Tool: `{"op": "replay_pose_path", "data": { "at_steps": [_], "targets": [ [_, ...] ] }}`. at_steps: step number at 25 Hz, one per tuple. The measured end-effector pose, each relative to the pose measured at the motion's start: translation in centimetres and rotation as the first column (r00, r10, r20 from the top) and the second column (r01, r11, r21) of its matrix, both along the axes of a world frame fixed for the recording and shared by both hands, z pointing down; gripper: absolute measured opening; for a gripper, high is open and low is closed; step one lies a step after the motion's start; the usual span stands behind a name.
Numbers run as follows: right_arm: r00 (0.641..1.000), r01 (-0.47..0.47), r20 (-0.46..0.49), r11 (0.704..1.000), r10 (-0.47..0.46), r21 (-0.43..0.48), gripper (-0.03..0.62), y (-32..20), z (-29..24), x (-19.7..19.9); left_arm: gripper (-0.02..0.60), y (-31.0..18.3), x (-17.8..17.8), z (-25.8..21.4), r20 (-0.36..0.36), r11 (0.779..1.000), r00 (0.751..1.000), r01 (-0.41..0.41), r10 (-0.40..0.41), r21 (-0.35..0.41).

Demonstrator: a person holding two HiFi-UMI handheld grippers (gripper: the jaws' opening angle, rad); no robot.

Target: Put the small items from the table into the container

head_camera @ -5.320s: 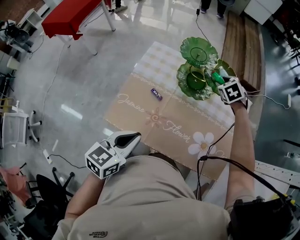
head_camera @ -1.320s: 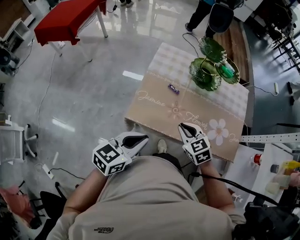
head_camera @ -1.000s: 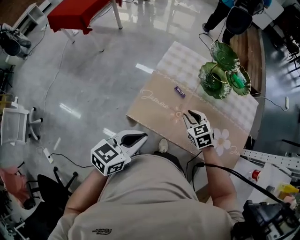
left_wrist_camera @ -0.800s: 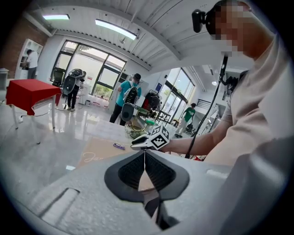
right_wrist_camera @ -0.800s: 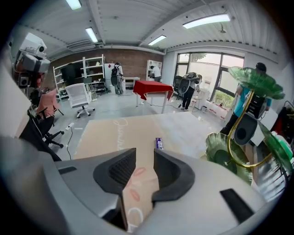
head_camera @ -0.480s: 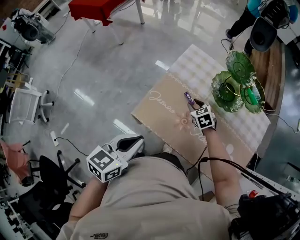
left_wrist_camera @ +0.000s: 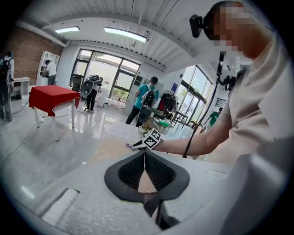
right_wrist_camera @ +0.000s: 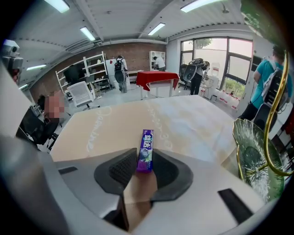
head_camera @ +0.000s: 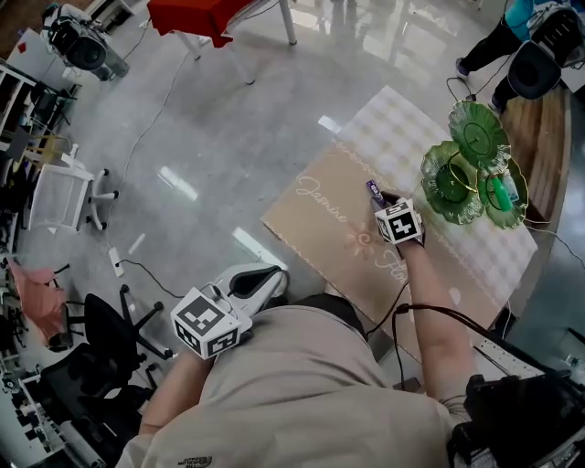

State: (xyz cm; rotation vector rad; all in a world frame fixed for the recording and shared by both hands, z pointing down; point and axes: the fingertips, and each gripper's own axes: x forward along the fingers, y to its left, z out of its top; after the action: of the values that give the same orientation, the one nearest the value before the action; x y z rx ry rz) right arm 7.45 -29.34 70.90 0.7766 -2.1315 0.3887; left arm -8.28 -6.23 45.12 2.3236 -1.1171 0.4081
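Observation:
A purple candy pack (head_camera: 372, 189) lies on the tan flowered tablecloth (head_camera: 320, 228). My right gripper (head_camera: 380, 198) reaches down over it. In the right gripper view the pack (right_wrist_camera: 146, 153) sits lengthwise between the jaws, which are closing, and both pads lie against its long sides. The green glass tiered dish (head_camera: 457, 178) stands to the right of that gripper, with a green item (head_camera: 498, 190) in one bowl; its rim (right_wrist_camera: 252, 151) shows in the right gripper view too. My left gripper (head_camera: 251, 279) hangs by the person's waist, off the table, shut with nothing in it (left_wrist_camera: 145, 158).
A red-covered table (head_camera: 215, 14) stands far across the grey floor. A white chair (head_camera: 64, 196) and a black office chair (head_camera: 101, 338) are at the left, with cables on the floor. People stand beyond the table at top right (head_camera: 530, 55).
My right gripper went from near the person's body out across the cloth and down onto the purple pack. The left gripper stayed by the waist.

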Motion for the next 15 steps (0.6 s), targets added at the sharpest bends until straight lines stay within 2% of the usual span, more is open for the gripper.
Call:
{"op": "replay_pose_path", "data": {
  "at_steps": [1,7,15],
  "targets": [
    [1.0,0.008,0.0,1.0,-0.008,0.006,0.104,0.1,-0.1,0.0,0.009,0.0,0.1,-0.1,0.004,1.0,1.0,-0.001,0.001,0.002],
    [1.0,0.012,0.023,0.999,-0.013,0.029,0.095,1.2,-1.7,1.0,0.009,-0.4,1.7,-0.4,0.014,0.999,0.999,-0.044,0.043,0.012],
    [0.997,-0.016,0.08,0.999,0.012,0.05,0.094,3.9,-7.8,4.4,0.009,-1.3,6.2,-1.3,0.009,0.982,0.983,-0.182,0.182,0.04]
  ]
}}
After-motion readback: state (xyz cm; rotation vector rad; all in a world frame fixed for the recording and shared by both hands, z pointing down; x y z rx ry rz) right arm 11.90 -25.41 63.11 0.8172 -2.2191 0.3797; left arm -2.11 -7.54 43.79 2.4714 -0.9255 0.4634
